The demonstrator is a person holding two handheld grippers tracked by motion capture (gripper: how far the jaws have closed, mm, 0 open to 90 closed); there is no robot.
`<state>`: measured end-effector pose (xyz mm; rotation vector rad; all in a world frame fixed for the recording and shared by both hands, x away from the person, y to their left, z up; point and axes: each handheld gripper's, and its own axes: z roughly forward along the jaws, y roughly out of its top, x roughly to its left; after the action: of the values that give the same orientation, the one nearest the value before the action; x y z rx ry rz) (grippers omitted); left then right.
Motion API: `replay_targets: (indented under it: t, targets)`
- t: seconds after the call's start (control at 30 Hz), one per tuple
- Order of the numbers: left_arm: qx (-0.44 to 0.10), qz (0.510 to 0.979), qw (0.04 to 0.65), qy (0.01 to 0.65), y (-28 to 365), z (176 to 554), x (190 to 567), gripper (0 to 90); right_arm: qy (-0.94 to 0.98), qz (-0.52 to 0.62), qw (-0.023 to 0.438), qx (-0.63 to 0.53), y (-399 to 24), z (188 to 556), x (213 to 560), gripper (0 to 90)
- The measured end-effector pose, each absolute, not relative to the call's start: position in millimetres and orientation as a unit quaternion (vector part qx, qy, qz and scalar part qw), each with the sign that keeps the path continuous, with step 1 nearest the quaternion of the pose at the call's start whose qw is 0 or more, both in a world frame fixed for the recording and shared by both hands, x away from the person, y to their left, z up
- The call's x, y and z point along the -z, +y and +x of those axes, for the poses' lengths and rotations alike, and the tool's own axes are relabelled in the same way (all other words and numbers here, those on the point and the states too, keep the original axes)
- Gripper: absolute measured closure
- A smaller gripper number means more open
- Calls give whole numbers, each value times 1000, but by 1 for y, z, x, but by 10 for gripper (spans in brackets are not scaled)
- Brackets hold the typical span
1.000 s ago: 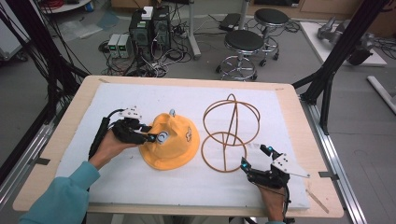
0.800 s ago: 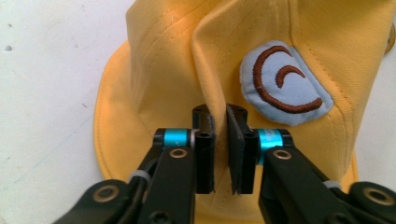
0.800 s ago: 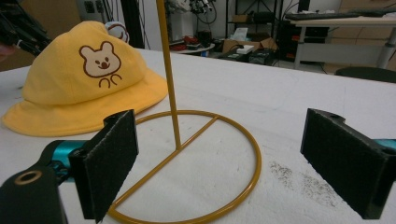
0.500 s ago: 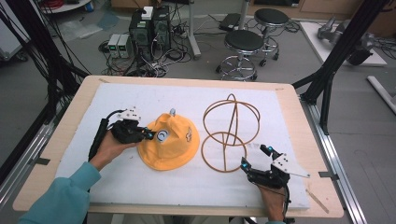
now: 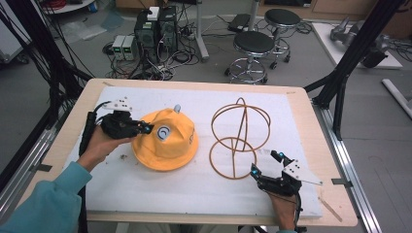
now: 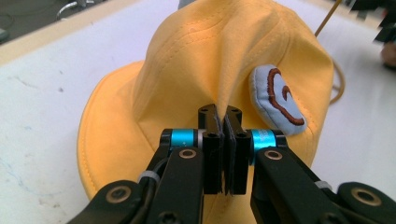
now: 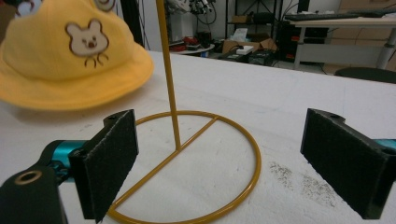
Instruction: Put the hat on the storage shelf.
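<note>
A yellow bucket hat with a bear patch lies on the white mat, left of centre. My left gripper comes in from the left and is shut on a fold of its crown. In the left gripper view the pads pinch the yellow hat beside a blue ear patch, and the cloth is pulled up into a ridge. A gold wire hat stand stands upright to the right of the hat. My right gripper rests open just right of the stand's base ring. Its view shows the wire stand between the open gripper jaws, untouched, and the hat beyond.
The white foam mat covers most of the wooden table. Black frame posts rise at both far corners. Stools and computer boxes stand on the floor beyond the far edge.
My left gripper has shut on the hat's crown and risen a little, drawing the cloth up into a peak. The right gripper and the stand have not moved.
</note>
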<state>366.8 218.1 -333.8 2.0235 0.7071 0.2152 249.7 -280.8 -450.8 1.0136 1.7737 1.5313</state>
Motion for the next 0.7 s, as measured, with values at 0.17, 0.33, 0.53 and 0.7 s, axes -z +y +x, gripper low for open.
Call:
replay_targets:
  t: [0.17, 0.33, 0.53, 0.7]
  targets:
    - [-96, 818, 487, 290, 223, 365, 314, 871, 665, 380, 290, -574, -281, 250, 451, 100]
    - [-118, 816, 491, 281, 223, 363, 286, 871, 665, 380, 291, -573, -281, 250, 451, 100]
    - [-120, 803, 516, 274, 224, 361, 256, 872, 666, 381, 290, -573, -280, 249, 451, 100]
    - [-132, 799, 525, 262, 220, 359, 234, 872, 665, 378, 293, -573, -280, 250, 451, 100]
